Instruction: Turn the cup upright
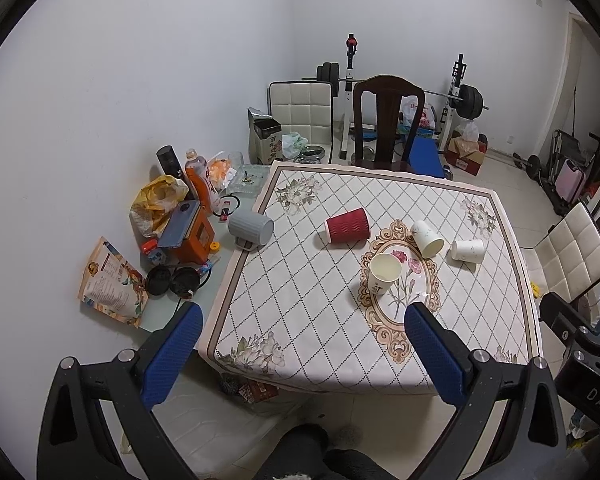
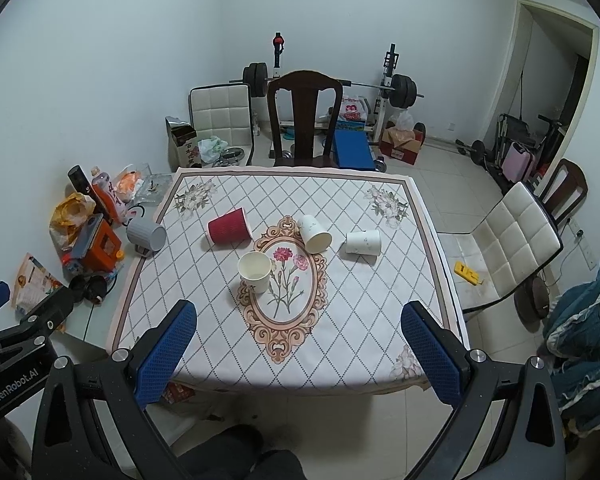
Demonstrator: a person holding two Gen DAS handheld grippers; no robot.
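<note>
A red ribbed paper cup [image 1: 348, 225] [image 2: 229, 227] lies on its side on the patterned tablecloth [image 1: 300, 300] [image 2: 360, 320]. A white cup [image 1: 427, 238] [image 2: 314, 233] lies tipped near the centre, and another white cup [image 1: 467, 250] [image 2: 364, 242] lies on its side to its right. A cream cup [image 1: 384, 272] [image 2: 255, 271] stands upright. A grey mug [image 1: 251, 228] [image 2: 146, 235] lies on its side at the cloth's left edge. My left gripper [image 1: 302, 350] and right gripper [image 2: 298, 346] are open and empty, held above the table's near edge.
Clutter sits on the table's left strip: bottles [image 1: 201, 182], an orange box [image 1: 194, 240], a snack bag [image 1: 112, 280], black lids [image 1: 172, 280]. A dark wooden chair [image 1: 386, 120] stands behind the table, a white chair [image 2: 508, 240] to its right. Weight equipment [image 2: 328, 80] lines the back wall.
</note>
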